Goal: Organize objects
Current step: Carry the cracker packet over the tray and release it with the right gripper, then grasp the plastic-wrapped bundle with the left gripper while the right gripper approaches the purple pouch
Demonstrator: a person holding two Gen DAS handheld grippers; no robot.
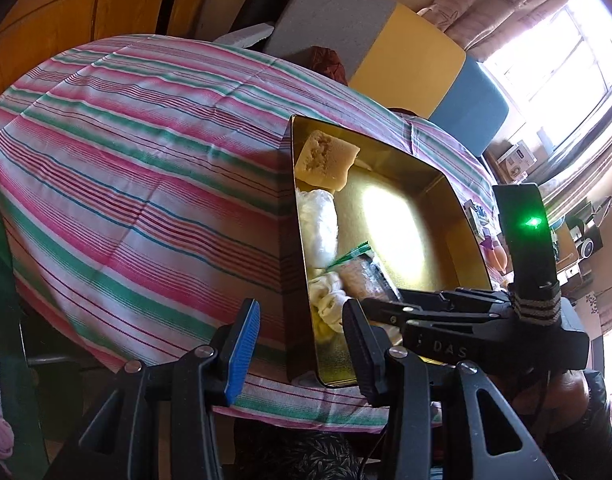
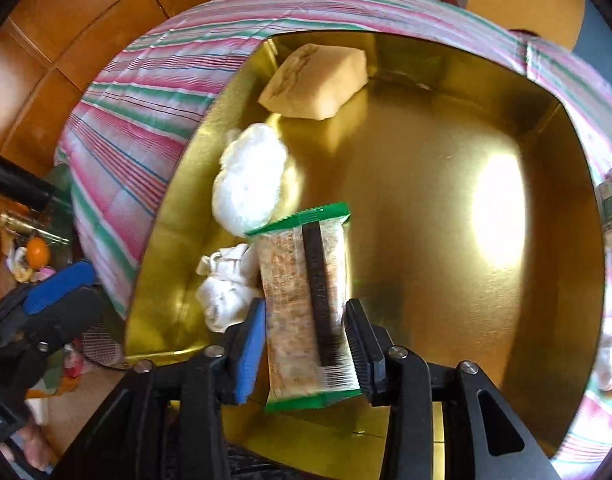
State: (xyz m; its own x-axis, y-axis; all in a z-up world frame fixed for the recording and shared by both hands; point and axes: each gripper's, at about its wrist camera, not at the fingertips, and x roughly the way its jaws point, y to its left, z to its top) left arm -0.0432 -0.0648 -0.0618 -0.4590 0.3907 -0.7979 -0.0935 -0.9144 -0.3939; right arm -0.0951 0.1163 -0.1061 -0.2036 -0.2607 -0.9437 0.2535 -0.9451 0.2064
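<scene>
Right wrist view is showing the right claw (image 2: 305, 344) squeezing a snack packet (image 2: 306, 304) over the gold tin (image 2: 425, 184). Left claw (image 1: 302, 344) is hanging open beside the tin on the striped table (image 1: 126, 160).

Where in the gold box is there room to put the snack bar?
The box floor is bare right of the bun, white bag and cloth. Those crowd the left wall. The right gripper holds the bar beside them.
</scene>
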